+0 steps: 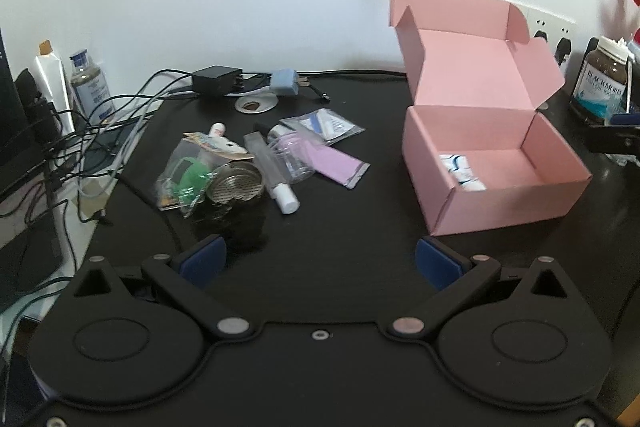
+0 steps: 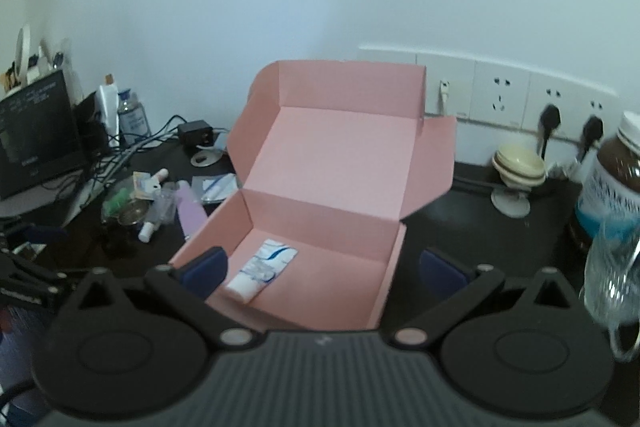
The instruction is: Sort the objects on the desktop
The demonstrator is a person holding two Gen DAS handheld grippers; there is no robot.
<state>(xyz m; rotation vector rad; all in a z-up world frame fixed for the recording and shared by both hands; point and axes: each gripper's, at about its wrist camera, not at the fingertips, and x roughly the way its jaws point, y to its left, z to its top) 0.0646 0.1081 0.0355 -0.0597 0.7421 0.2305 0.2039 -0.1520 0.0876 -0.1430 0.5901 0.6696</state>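
On the far left of the black desk (image 1: 340,247) is a messy bunch of wires (image 1: 80,131), with a white tube (image 1: 52,83) and a small bottle (image 1: 89,83) standing behind them by the wall. Next comes a pile of little things near the middle. There is a clear bag with something green (image 1: 184,183) in it, and a round metal strainer (image 1: 236,183) just beside it. A thin clear tube with a white cap (image 1: 274,173) lies against the strainer. A flat purple packet (image 1: 336,163) lies to the right of that, and a small clear bag (image 1: 324,125) sits a bit farther back.

The left gripper (image 1: 320,263) hangs over the near part of the desk, its two blue pads (image 1: 202,261) spread wide with nothing between them.

To the right stands the open pink box (image 1: 520,201), lid tipped back. Inside it, at the left end, lies a white and blue tube (image 2: 264,265).

The right gripper (image 2: 324,269) is over the near edge of the box, spread wide and empty.

On the far right is a brown jar with a white lid (image 2: 612,183), and wall sockets (image 2: 500,95) are behind the box.
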